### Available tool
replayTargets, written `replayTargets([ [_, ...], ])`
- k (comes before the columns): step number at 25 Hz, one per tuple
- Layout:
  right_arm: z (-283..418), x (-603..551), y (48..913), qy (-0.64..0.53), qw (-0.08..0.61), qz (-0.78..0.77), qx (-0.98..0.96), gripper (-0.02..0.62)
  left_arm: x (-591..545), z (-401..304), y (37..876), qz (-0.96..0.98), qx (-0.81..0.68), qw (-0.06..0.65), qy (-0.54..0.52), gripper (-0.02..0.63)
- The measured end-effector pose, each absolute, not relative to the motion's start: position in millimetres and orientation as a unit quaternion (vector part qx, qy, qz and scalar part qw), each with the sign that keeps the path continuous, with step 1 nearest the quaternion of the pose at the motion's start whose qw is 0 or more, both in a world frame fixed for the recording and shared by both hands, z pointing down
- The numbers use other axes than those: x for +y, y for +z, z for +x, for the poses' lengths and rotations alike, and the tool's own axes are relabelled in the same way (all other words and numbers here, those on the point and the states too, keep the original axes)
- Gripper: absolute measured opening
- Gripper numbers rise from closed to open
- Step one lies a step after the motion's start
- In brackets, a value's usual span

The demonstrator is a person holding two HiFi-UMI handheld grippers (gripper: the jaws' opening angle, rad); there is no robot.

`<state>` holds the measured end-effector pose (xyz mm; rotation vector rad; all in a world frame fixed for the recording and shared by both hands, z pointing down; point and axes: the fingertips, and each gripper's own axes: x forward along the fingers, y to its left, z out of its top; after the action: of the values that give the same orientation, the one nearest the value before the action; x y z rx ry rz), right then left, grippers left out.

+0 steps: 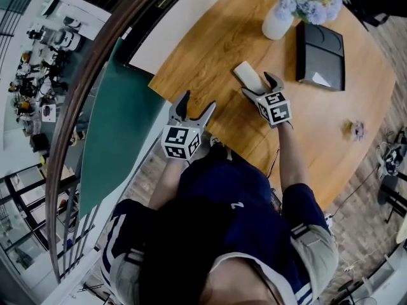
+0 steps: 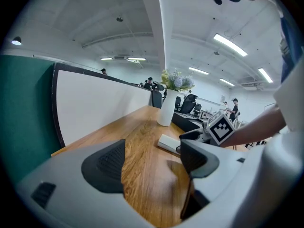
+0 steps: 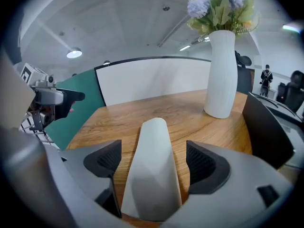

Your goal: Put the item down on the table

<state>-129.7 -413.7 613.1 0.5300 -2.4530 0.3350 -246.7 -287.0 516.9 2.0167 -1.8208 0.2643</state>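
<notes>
The item is a long white wedge-shaped block [image 1: 245,74] lying flat on the round wooden table [image 1: 331,126]. My right gripper [image 1: 258,84] is open, one jaw on each side of the block. In the right gripper view the block [image 3: 152,170] lies between the pads with a gap on both sides, resting on the wood. My left gripper [image 1: 197,101] is open and holds nothing, hovering at the table's near left edge. In the left gripper view the block [image 2: 169,143] and the right gripper [image 2: 199,136] show ahead on the tabletop.
A white vase [image 1: 277,24] with pale flowers stands at the table's far side, beside a black flat device [image 1: 320,54]. A small object [image 1: 357,130] lies near the right rim. A green panel [image 1: 121,132] borders the table on the left.
</notes>
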Motion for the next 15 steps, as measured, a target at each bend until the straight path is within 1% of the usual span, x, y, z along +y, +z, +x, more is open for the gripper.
replayTargets([
  [5,-120.2,-412.2,573.9,0.105,0.255,0.229,-0.933,0.416,-293.0,-232.7,516.2,0.74,-0.635,0.201,0.089,0.353],
  [9,-108.3,-405.1,536.3,0.105,0.199,0.256,-0.94,0.408,-300.9,-219.7,512.7,0.757,-0.619,0.193,0.082,0.353],
  [15,-75.6,-388.1,490.0,0.09,0.137,0.317,-0.934,0.403,-312.2,-195.0,505.5,0.785,-0.589,0.179,0.07,0.353],
])
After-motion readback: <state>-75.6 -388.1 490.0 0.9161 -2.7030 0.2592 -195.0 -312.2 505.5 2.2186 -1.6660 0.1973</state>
